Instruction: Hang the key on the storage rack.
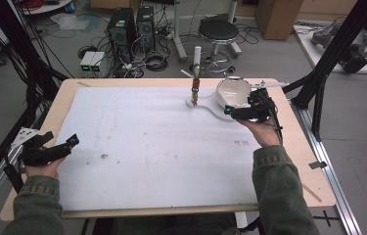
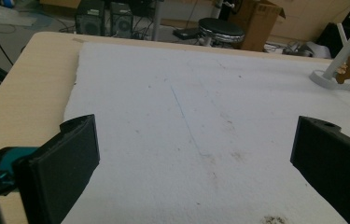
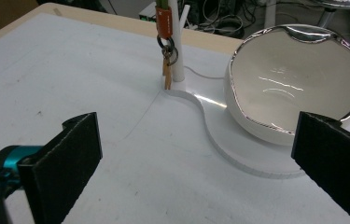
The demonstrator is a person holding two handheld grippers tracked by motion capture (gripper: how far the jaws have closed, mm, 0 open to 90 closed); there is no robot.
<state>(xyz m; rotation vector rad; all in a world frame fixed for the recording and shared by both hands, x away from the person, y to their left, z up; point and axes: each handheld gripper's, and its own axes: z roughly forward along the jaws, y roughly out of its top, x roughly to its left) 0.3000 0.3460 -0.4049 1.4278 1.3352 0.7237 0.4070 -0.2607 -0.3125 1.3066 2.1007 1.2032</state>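
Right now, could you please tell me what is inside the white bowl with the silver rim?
The white bowl with the silver rim looks empty: the right gripper view shows bare glossy inner wall with light reflections. Its near wall hides the lowest part of the inside, so that part cannot be checked.

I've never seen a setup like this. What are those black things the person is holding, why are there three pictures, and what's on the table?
A person sits at a table covered by a white mat, holding a hand-held two-jaw tool in each hand. The high view looks down from above: the left gripper is at the table's near left edge, the right gripper far right, near a white bowl. The other two pictures come from small cameras riding on each tool, looking out between its black jaws. The bowl sits on a flat white stand with an upright post, where a keychain hangs. Both grippers are open and hold nothing.
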